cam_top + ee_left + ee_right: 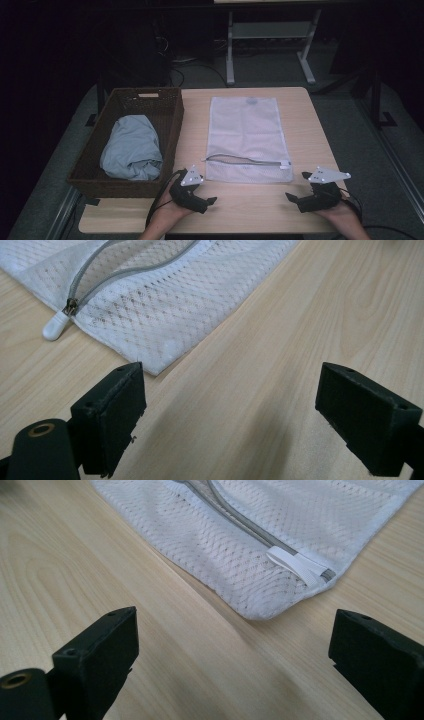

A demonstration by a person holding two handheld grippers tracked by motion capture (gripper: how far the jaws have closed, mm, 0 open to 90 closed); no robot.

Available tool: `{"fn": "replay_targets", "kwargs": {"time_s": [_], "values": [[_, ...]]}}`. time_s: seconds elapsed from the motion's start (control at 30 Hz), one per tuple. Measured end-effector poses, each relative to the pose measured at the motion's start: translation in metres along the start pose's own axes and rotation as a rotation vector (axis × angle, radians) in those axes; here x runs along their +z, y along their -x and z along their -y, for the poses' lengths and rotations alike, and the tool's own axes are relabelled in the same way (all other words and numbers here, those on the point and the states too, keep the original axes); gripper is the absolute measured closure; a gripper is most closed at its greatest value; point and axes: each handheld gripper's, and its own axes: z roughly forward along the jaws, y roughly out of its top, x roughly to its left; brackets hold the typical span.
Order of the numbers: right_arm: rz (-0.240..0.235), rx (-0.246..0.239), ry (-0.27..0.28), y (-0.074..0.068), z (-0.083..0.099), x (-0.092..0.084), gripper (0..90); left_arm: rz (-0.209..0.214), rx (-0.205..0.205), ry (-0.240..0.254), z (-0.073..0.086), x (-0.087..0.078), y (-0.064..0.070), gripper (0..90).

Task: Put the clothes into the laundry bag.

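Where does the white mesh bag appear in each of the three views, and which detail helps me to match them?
High view: the white mesh bag lies flat at the table's centre, right of the basket.
Left gripper view: its corner fills the upper left, beyond the open jaws.
Right gripper view: its other near corner lies at the upper centre and right.
Shared landmark: the grey zipper near the bag's front edge.

White diamond-mesh laundry bag (248, 136) (grey zipper (131, 267)), pale blue cloth (132, 148), dark brown woven basket (173, 131), light woodgrain table (300, 107).
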Motion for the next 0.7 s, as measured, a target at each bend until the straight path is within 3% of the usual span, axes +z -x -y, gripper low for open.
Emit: {"fn": "replay_targets", "kwargs": {"time_s": [0.3,0.43,0.7], "values": [[-0.010,0.004,-0.004,0.003,-0.005,0.002,7.3,0.005,-0.012,-0.003,0.000,0.001,-0.003,12.2],[-0.023,0.030,-0.004,0.004,-0.010,0.004,8.5,0.009,-0.011,-0.001,0.001,0.000,-0.002,12.2],[-0.014,0.004,-0.013,0.003,-0.022,0.011,8.8,0.010,-0.012,0.010,0.001,-0.001,-0.003,12.2]]}}
